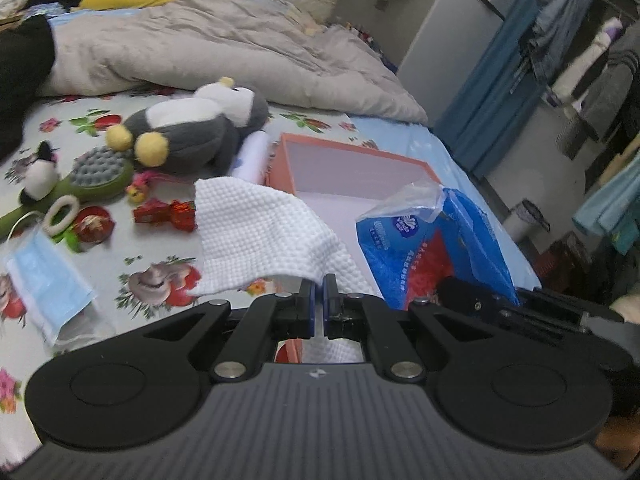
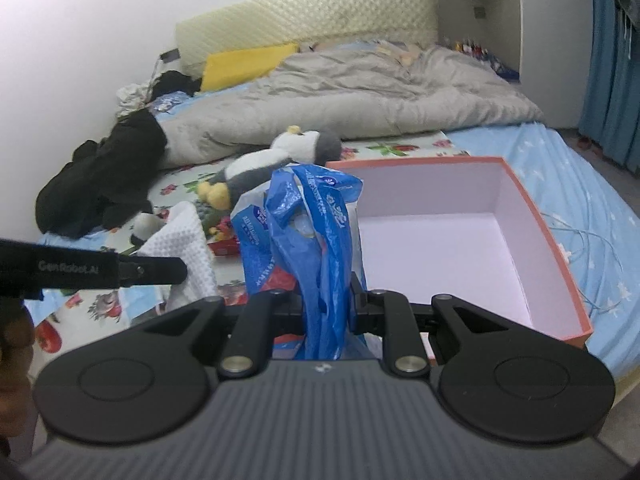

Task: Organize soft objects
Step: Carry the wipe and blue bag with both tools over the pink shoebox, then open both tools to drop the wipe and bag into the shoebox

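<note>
My left gripper (image 1: pixel 319 286) is shut on a white waffle cloth (image 1: pixel 256 232) and holds it above the bed, just left of the open orange box (image 1: pixel 352 160). My right gripper (image 2: pixel 326 300) is shut on a blue plastic tissue pack (image 2: pixel 308 224), held up at the box's (image 2: pixel 540 216) near left corner. The pack also shows in the left wrist view (image 1: pixel 424 248), and the cloth in the right wrist view (image 2: pixel 184 240). The box is empty inside. A grey and white plush penguin (image 1: pixel 192 128) lies behind, also visible in the right wrist view (image 2: pixel 280 160).
On the floral sheet (image 1: pixel 100 128) lie a blue face mask (image 1: pixel 44 272), a green brush (image 1: pixel 96 176), a small panda plush (image 1: pixel 38 176), red wrapped items (image 1: pixel 168 216) and a white ring (image 1: pixel 62 212). A grey quilt (image 1: pixel 208 48) and black clothes (image 2: pixel 104 176) lie behind.
</note>
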The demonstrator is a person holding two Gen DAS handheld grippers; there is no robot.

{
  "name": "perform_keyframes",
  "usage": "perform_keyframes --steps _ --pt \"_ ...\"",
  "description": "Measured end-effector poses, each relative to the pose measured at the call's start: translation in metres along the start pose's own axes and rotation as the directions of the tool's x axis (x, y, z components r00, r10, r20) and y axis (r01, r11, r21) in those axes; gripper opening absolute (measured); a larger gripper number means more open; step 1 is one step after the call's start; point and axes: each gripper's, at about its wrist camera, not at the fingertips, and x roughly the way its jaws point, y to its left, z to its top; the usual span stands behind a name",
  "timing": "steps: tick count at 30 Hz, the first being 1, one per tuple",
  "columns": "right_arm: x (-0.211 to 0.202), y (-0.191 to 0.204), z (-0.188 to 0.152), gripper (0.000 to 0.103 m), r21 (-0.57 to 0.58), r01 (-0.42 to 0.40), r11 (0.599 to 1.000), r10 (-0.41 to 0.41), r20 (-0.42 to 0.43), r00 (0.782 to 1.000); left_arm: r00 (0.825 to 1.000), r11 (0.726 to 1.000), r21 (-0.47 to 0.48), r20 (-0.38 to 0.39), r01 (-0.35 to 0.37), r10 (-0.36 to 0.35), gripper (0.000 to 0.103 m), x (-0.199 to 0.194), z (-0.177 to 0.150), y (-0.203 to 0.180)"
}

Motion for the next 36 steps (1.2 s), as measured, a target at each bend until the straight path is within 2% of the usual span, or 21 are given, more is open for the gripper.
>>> perform_keyframes --steps 6,11,18,23,30,34,36 --pt "0.026 -0.032 0.02 0.021 0.036 0.027 0.999 -0.025 -0.053 0.998 0.998 0.995 0.095 -0.062 -0.009 0.015 0.004 0.045 0.027 -0.021" --pt "0.045 -0.055 0.036 0.021 0.055 0.065 0.996 -0.06 -0.092 0.994 0.991 0.995 0.099 -0.136 0.022 -0.008 0.004 0.087 0.057 -0.035" --pt "0.069 -0.09 0.049 0.021 0.081 0.124 0.989 -0.108 -0.177 0.978 0.968 0.993 0.104 -0.248 0.063 -0.036 0.004 0.139 0.085 -0.064" --pt "0.084 -0.114 0.043 0.021 0.099 0.167 0.981 -0.138 -0.246 0.959 0.941 0.992 0.097 -0.336 0.086 -0.049 0.004 0.171 0.091 -0.082" --pt "0.092 -0.138 0.031 0.022 0.142 0.186 0.972 -0.138 -0.293 0.946 0.924 0.991 0.095 -0.38 0.096 -0.053 0.005 0.192 0.088 -0.099" --pt "0.093 -0.145 0.031 0.027 0.164 0.181 0.97 -0.126 -0.299 0.946 0.926 0.99 0.101 -0.375 0.095 -0.051 0.005 0.196 0.086 -0.102" --pt "0.091 -0.148 0.03 0.033 0.176 0.176 0.968 -0.119 -0.293 0.949 0.929 0.991 0.097 -0.366 0.092 -0.051 0.005 0.194 0.085 -0.101"
